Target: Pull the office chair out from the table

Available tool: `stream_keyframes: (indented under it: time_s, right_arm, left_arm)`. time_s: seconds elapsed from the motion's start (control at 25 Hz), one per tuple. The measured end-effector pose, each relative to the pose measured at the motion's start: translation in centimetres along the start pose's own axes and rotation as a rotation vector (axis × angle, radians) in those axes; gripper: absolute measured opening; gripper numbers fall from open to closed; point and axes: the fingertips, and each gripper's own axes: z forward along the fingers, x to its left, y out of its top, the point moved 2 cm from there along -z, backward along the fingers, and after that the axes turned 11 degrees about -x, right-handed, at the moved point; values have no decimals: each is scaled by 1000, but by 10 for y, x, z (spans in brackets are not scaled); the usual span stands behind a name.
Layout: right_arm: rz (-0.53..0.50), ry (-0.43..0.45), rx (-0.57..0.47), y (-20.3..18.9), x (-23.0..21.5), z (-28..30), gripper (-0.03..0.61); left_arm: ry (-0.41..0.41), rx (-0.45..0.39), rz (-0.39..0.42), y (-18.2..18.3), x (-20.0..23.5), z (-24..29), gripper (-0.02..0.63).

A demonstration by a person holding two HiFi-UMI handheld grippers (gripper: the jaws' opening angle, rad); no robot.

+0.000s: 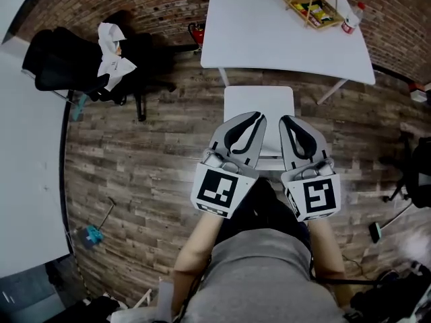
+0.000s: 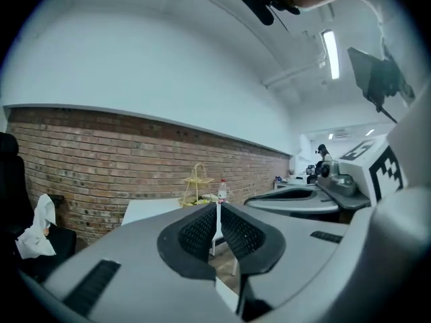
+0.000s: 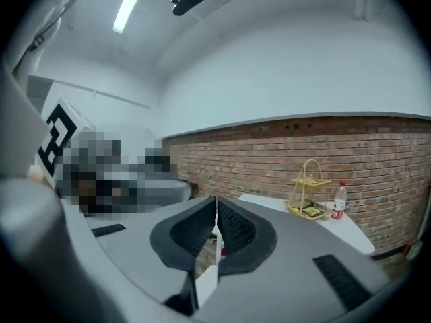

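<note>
In the head view the left claw (image 1: 258, 118) and the right claw (image 1: 287, 120) are side by side at the centre of the frame, tips toward the top. Each has a marker cube at its base, close to the person's forearms. Both claws are closed and empty. In the left gripper view the ribbed pads of the left claw (image 2: 217, 207) meet along a thin line with nothing between them, and the right gripper view shows the same for the right claw (image 3: 215, 204).

The white chair (image 1: 259, 101) is just above the claw tips in the head view. The claws cover its lower part. Its upper edge lies just below the near edge of the white desk (image 1: 269, 32), so the seat is out on the wooden floor (image 1: 155, 160) and not under the top.

At the upper right of the desk are a yellow wire rack (image 1: 313, 2) and a clear bottle (image 1: 350, 19) with a red cap. Both gripper views show the rack and bottle against the brick wall (image 2: 101, 153).

At the upper left of the head view is a black office chair (image 1: 67, 62) with a white cloth (image 1: 111, 56) draped on it. It is well apart from the white chair and next to a second white desk (image 1: 27, 180) along the left edge.
</note>
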Motion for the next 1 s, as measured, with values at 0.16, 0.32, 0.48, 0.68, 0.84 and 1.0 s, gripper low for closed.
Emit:
stream_keyframes:
  time_s: [0.16, 0.32, 0.48, 0.68, 0.84, 1.0]
  right_arm:
    - [80, -90, -80, 17, -9, 0, 18]
    - [118, -138, -131, 27, -12, -3, 16]
    - [129, -163, -127, 26, -14, -5, 15]
    - [137, -181, -105, 20, -16, -8, 15]
    - [141, -187, -104, 19, -15, -9, 15]
    - [139, -186, -102, 19, -13, -6, 14]
  left_arm:
    - [87, -25, 28, 11, 8, 0, 28]
    - [150, -20, 51, 13, 10, -3, 28]
    - [150, -9, 46, 12, 7, -3, 28]
    - [153, -6, 44, 10, 7, -4, 28]
    - [159, -3, 44, 10, 8, -5, 28]
    - [163, -3, 46, 10, 10, -6, 28]
